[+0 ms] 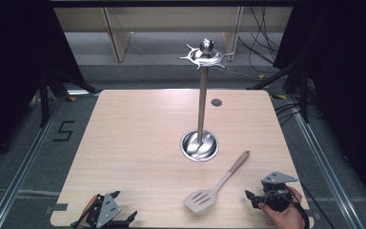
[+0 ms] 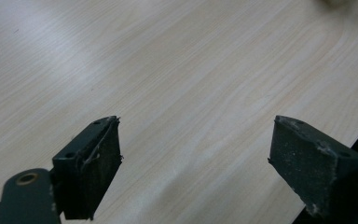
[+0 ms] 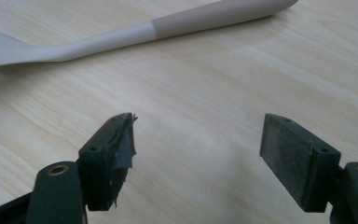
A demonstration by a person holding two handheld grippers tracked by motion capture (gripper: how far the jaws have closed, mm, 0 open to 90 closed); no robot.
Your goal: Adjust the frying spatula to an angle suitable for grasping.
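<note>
Your stand [image 1: 199, 144] sits on the table [image 1: 133, 143] centre, spatula [image 1: 215, 186] at its 5 o'clock, your right gripper [image 1: 250, 195] at the spatula's 3 o'clock.

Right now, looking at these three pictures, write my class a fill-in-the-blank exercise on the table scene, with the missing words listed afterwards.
1. The slotted spatula lies flat on the table nearest the ____ gripper.
2. The left gripper has its jaws ____.
3. The tall metal stand rises from a round ____ base.
4. The hooks at the stand's top carry ____ utensils.

Missing words: right; open; metal; no
</note>
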